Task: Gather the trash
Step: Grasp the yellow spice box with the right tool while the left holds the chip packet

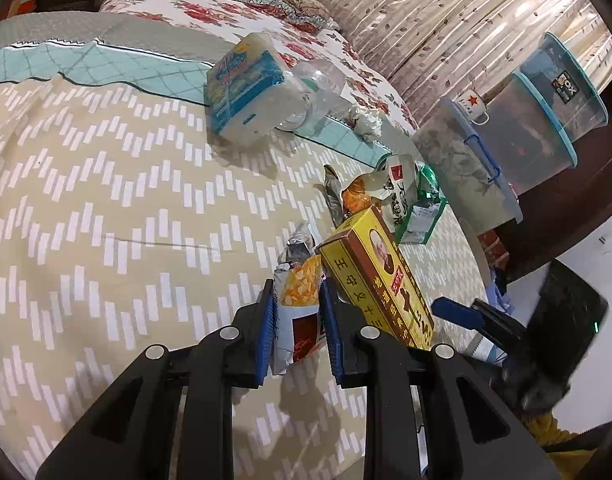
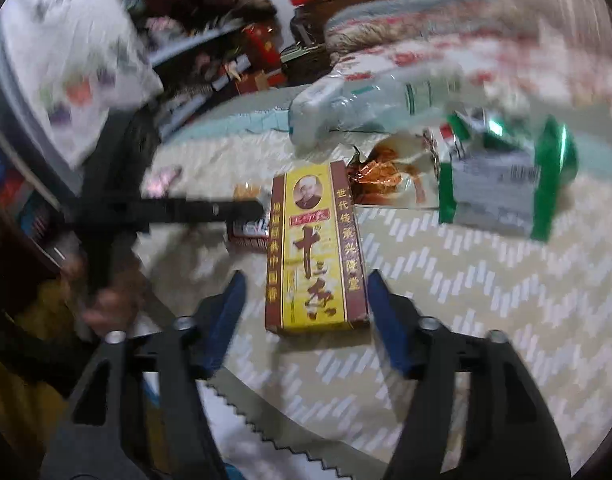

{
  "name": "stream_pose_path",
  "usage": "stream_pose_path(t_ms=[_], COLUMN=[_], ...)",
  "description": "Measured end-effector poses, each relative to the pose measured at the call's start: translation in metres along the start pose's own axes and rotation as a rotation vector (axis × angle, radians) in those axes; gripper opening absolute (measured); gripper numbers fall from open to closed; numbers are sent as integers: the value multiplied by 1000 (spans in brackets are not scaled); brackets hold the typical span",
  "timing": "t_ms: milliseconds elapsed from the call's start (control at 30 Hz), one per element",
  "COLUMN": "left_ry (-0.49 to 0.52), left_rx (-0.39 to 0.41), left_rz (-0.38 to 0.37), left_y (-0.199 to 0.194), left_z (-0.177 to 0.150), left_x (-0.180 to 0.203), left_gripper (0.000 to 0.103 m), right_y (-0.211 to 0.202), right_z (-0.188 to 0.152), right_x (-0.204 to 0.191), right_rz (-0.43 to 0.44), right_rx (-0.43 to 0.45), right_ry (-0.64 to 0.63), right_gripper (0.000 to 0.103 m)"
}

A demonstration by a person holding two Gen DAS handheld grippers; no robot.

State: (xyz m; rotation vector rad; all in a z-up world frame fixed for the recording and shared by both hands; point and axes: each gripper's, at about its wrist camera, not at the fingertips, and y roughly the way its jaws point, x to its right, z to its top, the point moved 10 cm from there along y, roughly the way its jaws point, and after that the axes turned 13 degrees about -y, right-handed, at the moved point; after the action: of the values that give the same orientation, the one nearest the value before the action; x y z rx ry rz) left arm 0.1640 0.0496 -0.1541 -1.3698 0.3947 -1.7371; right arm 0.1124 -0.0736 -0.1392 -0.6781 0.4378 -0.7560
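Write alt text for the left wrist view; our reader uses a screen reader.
The left tongs close on a snack wrapper lying on a patterned bedspread, beside a yellow box. More wrappers lie beyond.

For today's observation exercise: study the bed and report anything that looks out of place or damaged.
Litter lies on the bedspread: a yellow spice box, a torn green wrapper, a crumpled tissue and a clear plastic bottle. The left tongs straddle a crumpled orange snack packet.
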Motion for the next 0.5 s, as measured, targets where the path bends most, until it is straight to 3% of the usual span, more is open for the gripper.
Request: stream_pose_path(t_ms=[267, 500], left_ry=[-3, -6], left_rx=[6, 6], left_rz=[-24, -34], left_y=[0, 0], left_z=[0, 1], left_x=[-1, -2], left_gripper=[22, 22], right_y=[11, 32], right_z=[9, -4], right_x=[-1, -15], right_rz=[-46, -91], right_rx=[0, -65], right_ry=[-12, -70], right_gripper=[81, 82])
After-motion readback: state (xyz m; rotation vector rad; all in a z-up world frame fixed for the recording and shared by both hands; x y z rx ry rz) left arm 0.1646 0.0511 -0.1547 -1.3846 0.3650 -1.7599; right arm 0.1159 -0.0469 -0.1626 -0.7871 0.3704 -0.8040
